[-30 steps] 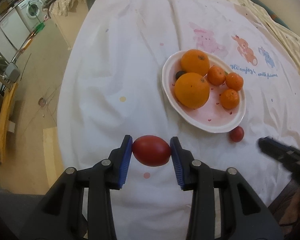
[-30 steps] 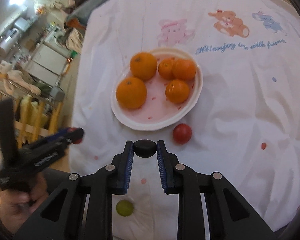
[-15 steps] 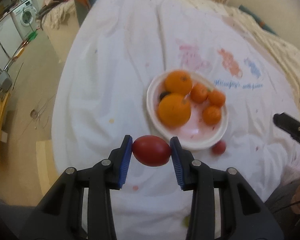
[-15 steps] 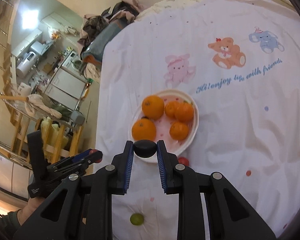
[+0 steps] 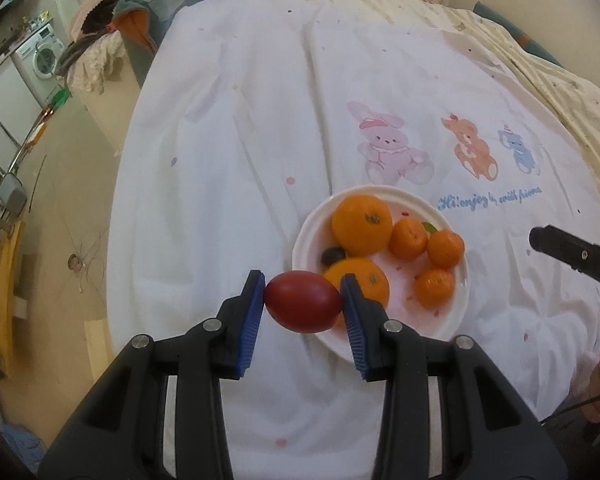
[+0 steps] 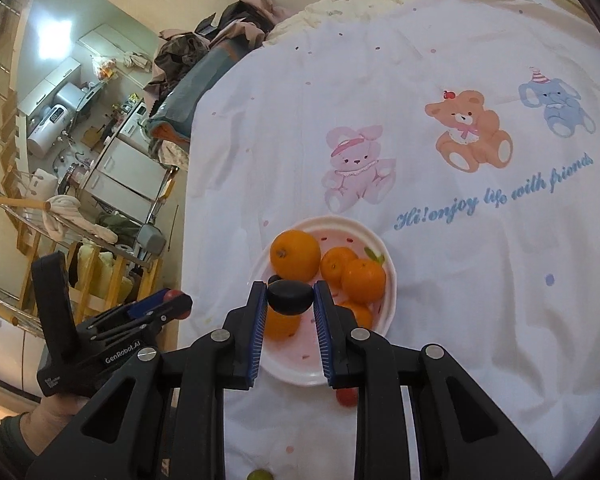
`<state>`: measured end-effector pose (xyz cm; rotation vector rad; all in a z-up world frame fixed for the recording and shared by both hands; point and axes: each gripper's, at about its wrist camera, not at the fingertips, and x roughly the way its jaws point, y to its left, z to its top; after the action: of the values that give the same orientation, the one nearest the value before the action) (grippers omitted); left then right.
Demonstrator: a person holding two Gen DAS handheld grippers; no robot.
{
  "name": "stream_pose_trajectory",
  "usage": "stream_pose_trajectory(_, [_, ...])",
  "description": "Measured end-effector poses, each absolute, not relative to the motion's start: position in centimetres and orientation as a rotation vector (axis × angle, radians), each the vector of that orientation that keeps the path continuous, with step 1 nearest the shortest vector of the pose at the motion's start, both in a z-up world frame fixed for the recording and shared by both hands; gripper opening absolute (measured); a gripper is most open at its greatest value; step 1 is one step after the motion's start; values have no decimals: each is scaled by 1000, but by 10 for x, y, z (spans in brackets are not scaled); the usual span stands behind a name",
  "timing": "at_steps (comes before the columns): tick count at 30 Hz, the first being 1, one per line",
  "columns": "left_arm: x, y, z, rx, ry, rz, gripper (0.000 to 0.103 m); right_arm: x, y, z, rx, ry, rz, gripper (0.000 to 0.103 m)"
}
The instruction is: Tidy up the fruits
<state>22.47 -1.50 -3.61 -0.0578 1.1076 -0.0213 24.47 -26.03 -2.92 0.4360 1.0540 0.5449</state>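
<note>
Both tongs hover over the plate (image 5: 458, 304): left tongs (image 5: 303, 307) pinching red fruit (image 5: 302, 302), right tongs (image 6: 291, 299) dark fruit (image 6: 291, 297).

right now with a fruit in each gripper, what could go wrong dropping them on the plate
The plate already holds five oranges, so the red tomato in the left gripper could roll off the crowded side. The dark fruit in the right gripper is small and round and might bounce out. Both grippers heading for one plate might bump.
</note>
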Motion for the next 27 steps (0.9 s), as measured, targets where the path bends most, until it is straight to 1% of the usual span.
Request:
stream_pose_trajectory(11, [273,-10,-75,-157,1183,2,35,275,-237,-60,384,1129,559,25])
stream_pose_trajectory(17, [282,-11,-94,-177,1203,-17,35,281,-224,-81,360,1182,572,25])
stream_pose_trajectory(23, [287,-3,-101,-239,1195,-15,35,277,-217,-99,325,1219,560,25])
stream_pose_trajectory(27, [290,2,-108,-273,1222,-12,35,275,-213,-103,292,1229,562,25])
